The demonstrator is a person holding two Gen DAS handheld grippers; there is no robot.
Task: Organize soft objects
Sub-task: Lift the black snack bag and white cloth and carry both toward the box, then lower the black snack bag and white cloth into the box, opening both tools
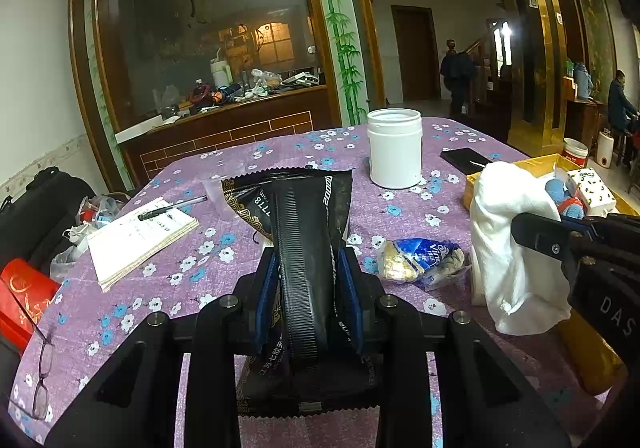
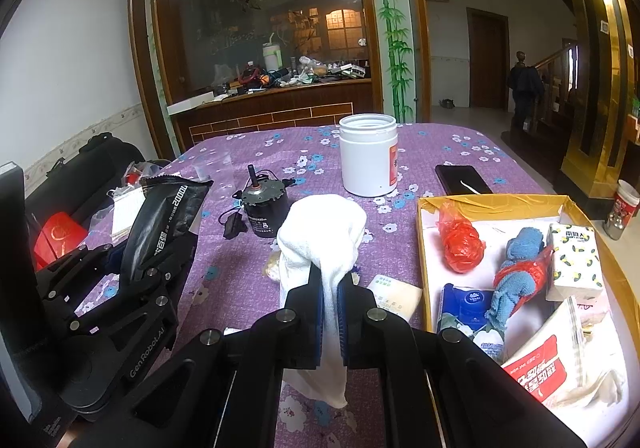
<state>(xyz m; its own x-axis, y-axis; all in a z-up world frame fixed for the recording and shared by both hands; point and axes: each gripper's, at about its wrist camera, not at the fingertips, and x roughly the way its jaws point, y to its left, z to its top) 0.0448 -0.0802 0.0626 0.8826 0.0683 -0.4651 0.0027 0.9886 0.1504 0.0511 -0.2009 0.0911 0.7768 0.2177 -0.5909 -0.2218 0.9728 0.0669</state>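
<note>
My left gripper (image 1: 308, 288) is shut on a black foil pouch (image 1: 296, 208) with a serrated seam, held above the purple flowered tablecloth; it also shows at the left of the right wrist view (image 2: 160, 220). My right gripper (image 2: 330, 300) is shut on a white towel (image 2: 320, 240), which hangs down between the fingers; the towel also shows in the left wrist view (image 1: 512, 248). A yellow cardboard box (image 2: 424, 248) at the right holds soft items: a red plastic bag (image 2: 460, 240), a blue knitted cloth (image 2: 516, 276), tissue packs (image 2: 572, 264).
A white open jar (image 2: 368, 160) stands mid-table, a black phone (image 2: 462, 178) beside it. A small motor (image 2: 264, 208) with a cord, a crumpled blue snack wrapper (image 1: 420, 260), a notebook with pen (image 1: 140, 236) and glasses (image 1: 42, 380) lie on the table (image 2: 440, 144).
</note>
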